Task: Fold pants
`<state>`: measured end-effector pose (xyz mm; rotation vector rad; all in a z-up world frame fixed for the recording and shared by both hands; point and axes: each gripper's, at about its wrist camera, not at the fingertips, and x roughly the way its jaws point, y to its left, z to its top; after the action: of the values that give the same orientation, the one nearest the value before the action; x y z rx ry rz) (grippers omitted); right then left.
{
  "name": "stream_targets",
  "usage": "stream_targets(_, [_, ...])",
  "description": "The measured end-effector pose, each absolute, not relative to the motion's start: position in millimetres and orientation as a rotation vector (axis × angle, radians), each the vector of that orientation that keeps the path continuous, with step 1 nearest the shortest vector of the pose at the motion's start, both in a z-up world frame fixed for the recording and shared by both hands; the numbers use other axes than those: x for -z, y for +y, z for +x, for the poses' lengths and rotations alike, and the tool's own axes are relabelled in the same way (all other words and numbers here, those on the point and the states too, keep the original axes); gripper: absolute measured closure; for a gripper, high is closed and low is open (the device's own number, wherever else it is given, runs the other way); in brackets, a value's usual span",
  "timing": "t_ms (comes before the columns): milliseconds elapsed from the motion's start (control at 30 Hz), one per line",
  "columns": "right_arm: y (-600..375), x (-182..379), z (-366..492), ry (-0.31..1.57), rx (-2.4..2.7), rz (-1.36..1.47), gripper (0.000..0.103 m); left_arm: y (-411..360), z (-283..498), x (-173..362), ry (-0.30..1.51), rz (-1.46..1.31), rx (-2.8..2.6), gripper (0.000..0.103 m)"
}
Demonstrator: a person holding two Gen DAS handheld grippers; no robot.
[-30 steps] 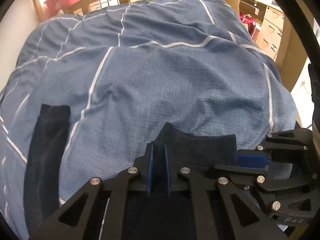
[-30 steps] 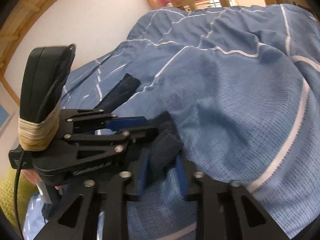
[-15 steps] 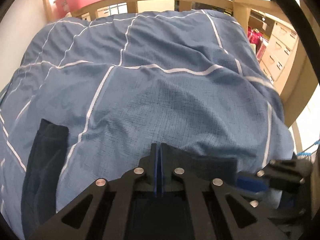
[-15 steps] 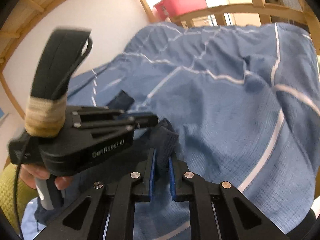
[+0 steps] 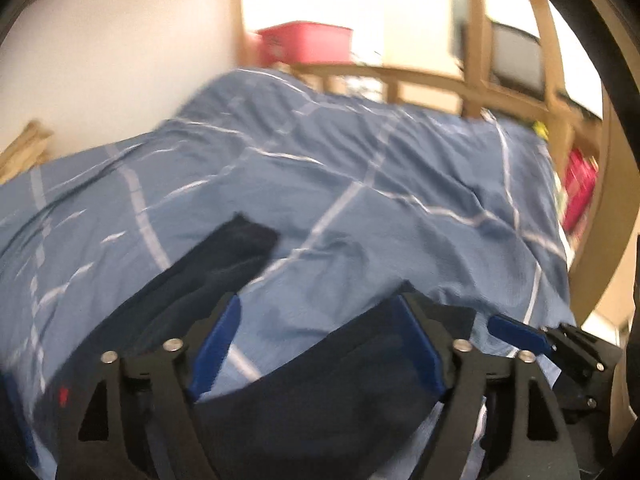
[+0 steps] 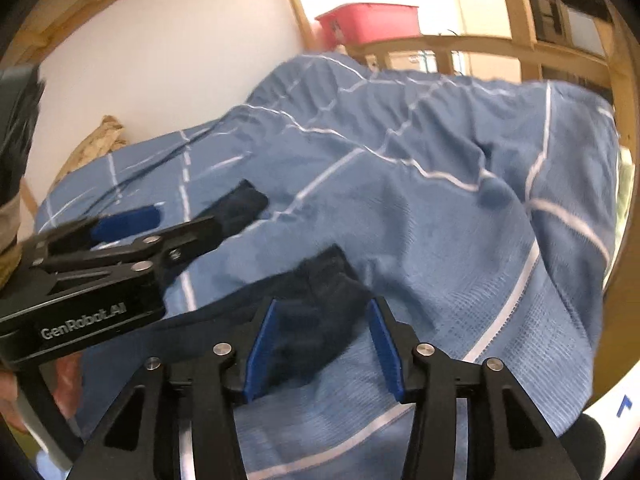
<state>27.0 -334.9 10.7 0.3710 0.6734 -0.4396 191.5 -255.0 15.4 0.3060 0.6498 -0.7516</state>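
Dark navy pants (image 5: 320, 380) lie on a blue duvet with white stripes (image 5: 360, 208). One leg end (image 5: 244, 236) lies further back; the other leg end (image 6: 320, 280) is near my right gripper. My left gripper (image 5: 320, 320) is open, its blue pads wide apart over the pants fabric. My right gripper (image 6: 322, 320) is open, the leg end lying between its pads. The left gripper also shows in the right wrist view (image 6: 120, 232), and the right gripper at the left wrist view's right edge (image 5: 520, 332).
A wooden bed rail (image 6: 460, 46) runs behind the duvet, with a red plastic box (image 6: 368, 20) beyond it. A white wall (image 6: 160, 72) is on the left. Pink items (image 5: 580, 188) sit past the duvet's right edge.
Both grippers were shut on the pants' leg end and have opened, letting the fabric go. Both cameras have tilted up; the image is motion blurred.
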Motion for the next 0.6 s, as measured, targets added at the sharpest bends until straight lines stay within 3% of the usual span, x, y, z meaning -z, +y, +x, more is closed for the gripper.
stream_targets(67, [-323, -18, 24, 0.662, 0.410, 0.349, 0.052, -234, 187, -17, 0.647, 0.276, 0.681, 0.012])
stream_targets(233, [-291, -29, 23, 0.656, 0.327, 0.321, 0.044, -177, 169, -15, 0.691, 0.199, 0.559, 0.013])
stream_targets(600, [-234, -37, 19, 0.622, 0.210, 0.296, 0.043, -24, 124, -17, 0.687, -0.024, 0.245, 0.009])
